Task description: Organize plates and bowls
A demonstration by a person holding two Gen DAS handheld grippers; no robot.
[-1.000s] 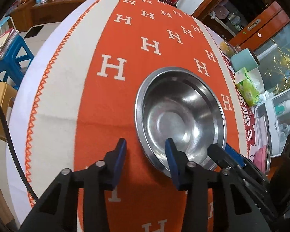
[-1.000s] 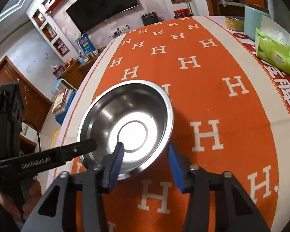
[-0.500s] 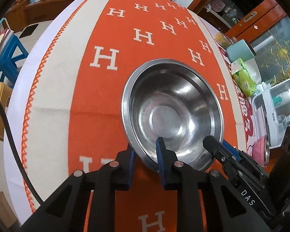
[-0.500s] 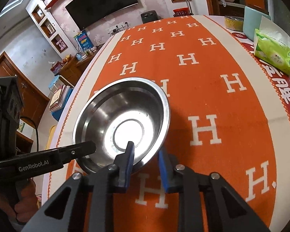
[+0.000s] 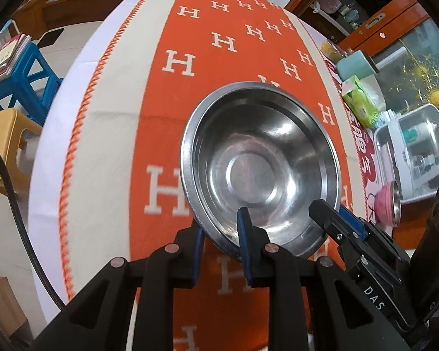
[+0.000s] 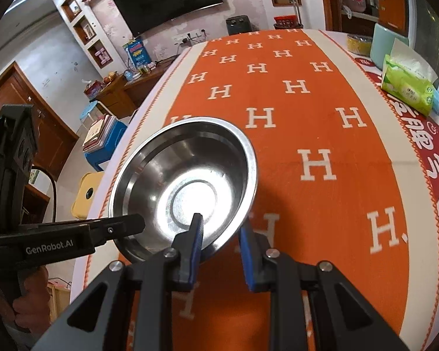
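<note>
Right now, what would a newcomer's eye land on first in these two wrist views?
The shiny steel bowl in the middle, sitting over the orange cloth patterned with white H letters. Both claws grip its near rim: the left claw and the right claw, each with one blue pad inside and one outside. A green tissue pack lies at the cloth's far right edge.

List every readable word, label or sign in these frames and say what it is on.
"GenRobot.AI": side of the left gripper.
"DAS": body of the right gripper.
"H", repeated: orange tablecloth.
Red mat: large Chinese characters, cut off.
Green tissue pack and blue box: print too small.
</note>
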